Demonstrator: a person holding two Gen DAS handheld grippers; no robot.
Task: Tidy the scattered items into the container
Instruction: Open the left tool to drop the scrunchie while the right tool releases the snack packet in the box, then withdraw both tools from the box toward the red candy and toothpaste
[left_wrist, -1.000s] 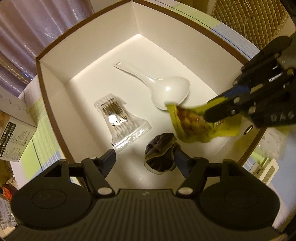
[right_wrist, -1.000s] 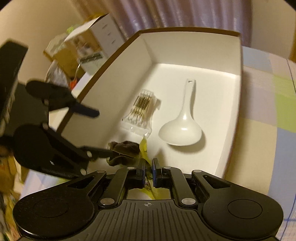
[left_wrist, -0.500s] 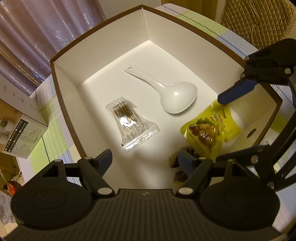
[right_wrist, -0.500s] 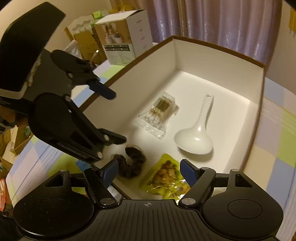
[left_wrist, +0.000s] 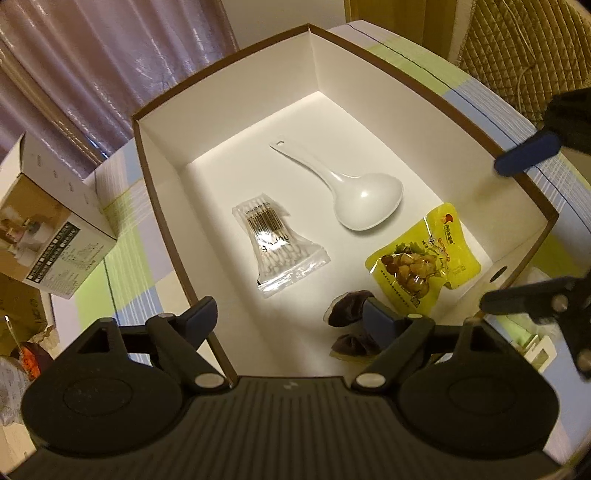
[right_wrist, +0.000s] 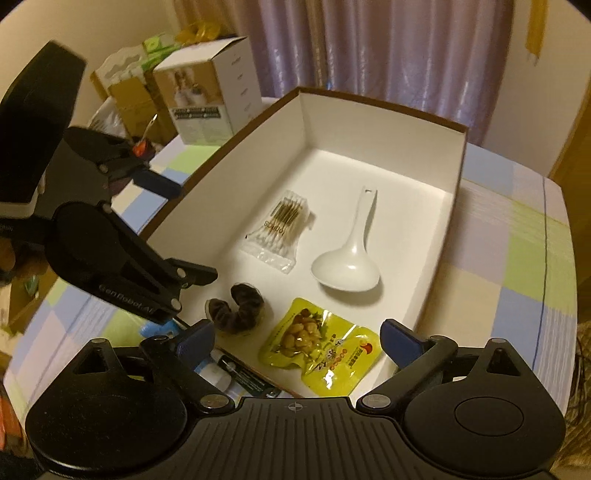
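Note:
A white box with a brown rim (left_wrist: 240, 110) (right_wrist: 369, 122) holds a white rice spoon (left_wrist: 364, 201) (right_wrist: 347, 269), a clear bag of cotton swabs (left_wrist: 275, 243) (right_wrist: 280, 229), a yellow snack packet (left_wrist: 424, 258) (right_wrist: 321, 347) and a dark brown scrunchie (left_wrist: 349, 314) (right_wrist: 238, 308). My left gripper (left_wrist: 290, 315) (right_wrist: 184, 229) hovers over the box's near left corner, its jaws opening and empty, one fingertip just above the scrunchie. My right gripper (right_wrist: 297, 338) (left_wrist: 517, 225) hangs above the packet, jaws opening wide; the pads are clear of the packet.
A printed carton (left_wrist: 48, 236) (right_wrist: 207, 99) stands on the checked tablecloth (right_wrist: 517, 258) left of the box. Small items (right_wrist: 221, 369) lie outside the near rim. Curtains hang behind, more boxes sit at far left, and a quilted cushion (left_wrist: 517, 48) is at right.
The right gripper opened and let go of the yellow packet, which now lies flat on the box floor. Both grippers drew up and back; the left jaws spread wider.

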